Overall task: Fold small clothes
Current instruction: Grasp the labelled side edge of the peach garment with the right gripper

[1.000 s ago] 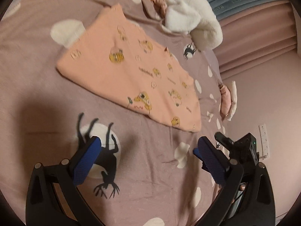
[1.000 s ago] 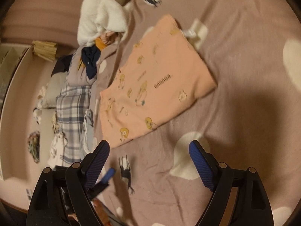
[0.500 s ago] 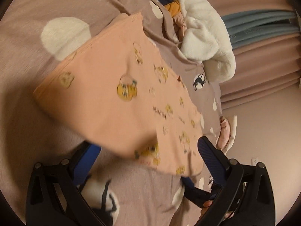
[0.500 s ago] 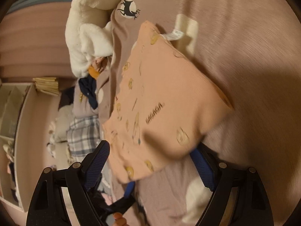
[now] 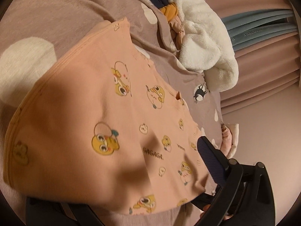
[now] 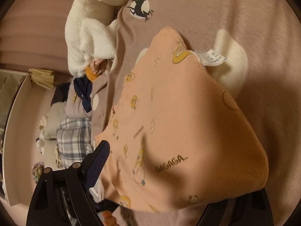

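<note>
Left wrist: garment point(image 5: 105, 124) fills centre, draped over left gripper point(image 5: 120, 192); long axis upper left to lower right. One finger point(image 5: 208, 156) visible lower right, other hidden; spread or pinching, cannot tell.

Right wrist: garment over right gripper point(image 6: 169, 179); finger point(image 6: 96, 163) visible lower left, other hidden; cannot tell. Label point(image 6: 214, 58) upper right.

Left gripper point(image 5: 120, 197) and right gripper point(image 6: 180, 184) — jaws spread wide, low.
</note>
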